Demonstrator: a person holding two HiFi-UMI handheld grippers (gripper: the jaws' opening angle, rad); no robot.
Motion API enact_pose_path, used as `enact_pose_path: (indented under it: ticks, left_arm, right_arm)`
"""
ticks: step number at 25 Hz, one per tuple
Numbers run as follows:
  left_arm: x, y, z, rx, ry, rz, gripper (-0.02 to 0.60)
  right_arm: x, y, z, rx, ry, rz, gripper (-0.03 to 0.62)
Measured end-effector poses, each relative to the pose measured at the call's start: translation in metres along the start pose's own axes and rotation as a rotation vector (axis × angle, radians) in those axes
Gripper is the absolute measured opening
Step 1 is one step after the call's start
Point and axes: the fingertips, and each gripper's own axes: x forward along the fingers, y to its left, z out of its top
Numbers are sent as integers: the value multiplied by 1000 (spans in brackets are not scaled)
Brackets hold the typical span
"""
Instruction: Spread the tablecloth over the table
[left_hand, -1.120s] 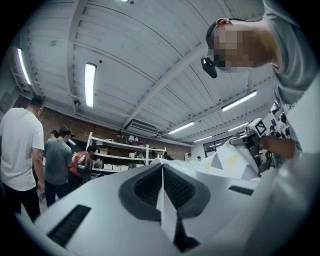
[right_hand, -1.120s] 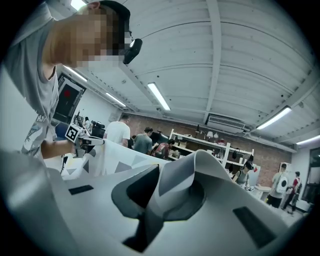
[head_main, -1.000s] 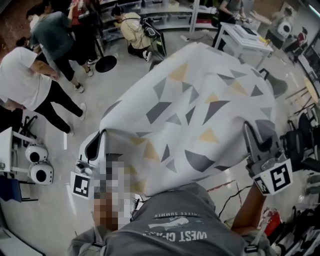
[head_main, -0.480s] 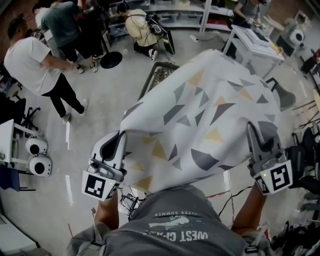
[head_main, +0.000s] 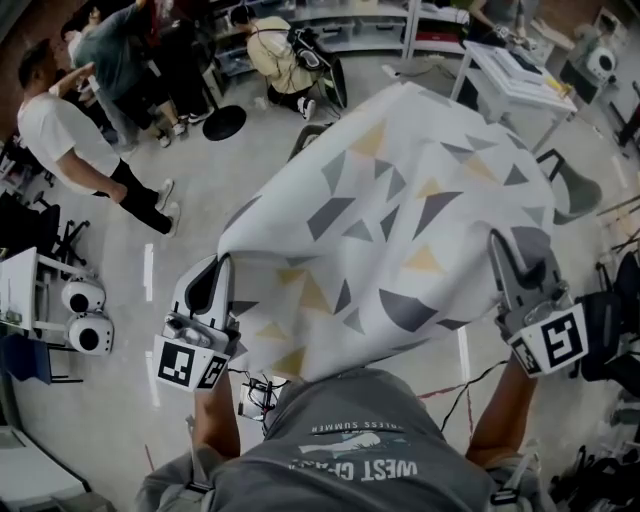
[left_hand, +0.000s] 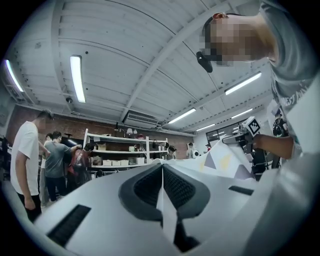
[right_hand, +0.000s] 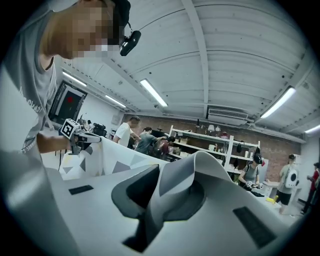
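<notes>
white tablecloth (head_main: 400, 220), grey and yellow triangles, billowed, airborne.

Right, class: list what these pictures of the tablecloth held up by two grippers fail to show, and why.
- Table: in the head view, the raised tablecloth covers whatever lies beneath it.
- Pads of the right gripper: in the right gripper view, a tablecloth fold drapes over them.
- Boxes on the shelf: in the left gripper view, too small to identify.

The tablecloth (head_main: 400, 200) spans from the left gripper (head_main: 220, 268) to the right gripper (head_main: 502, 250), with people (head_main: 62, 135) beyond its left side.
</notes>
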Motion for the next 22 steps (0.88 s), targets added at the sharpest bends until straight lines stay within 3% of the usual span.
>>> enact_pose_path:
  ticks: [9, 16, 22]
  left_arm:
    - [21, 13, -1, 30, 22, -14, -3]
    - [36, 18, -12, 28, -6, -86, -3]
    - [85, 65, -16, 7, -35, -127, -3]
  right_arm:
    - [6, -4, -7, 31, 9, -23, 28]
    - [5, 5, -11, 27, 18, -87, 28]
    - [53, -14, -1, 17, 38, -142, 28]
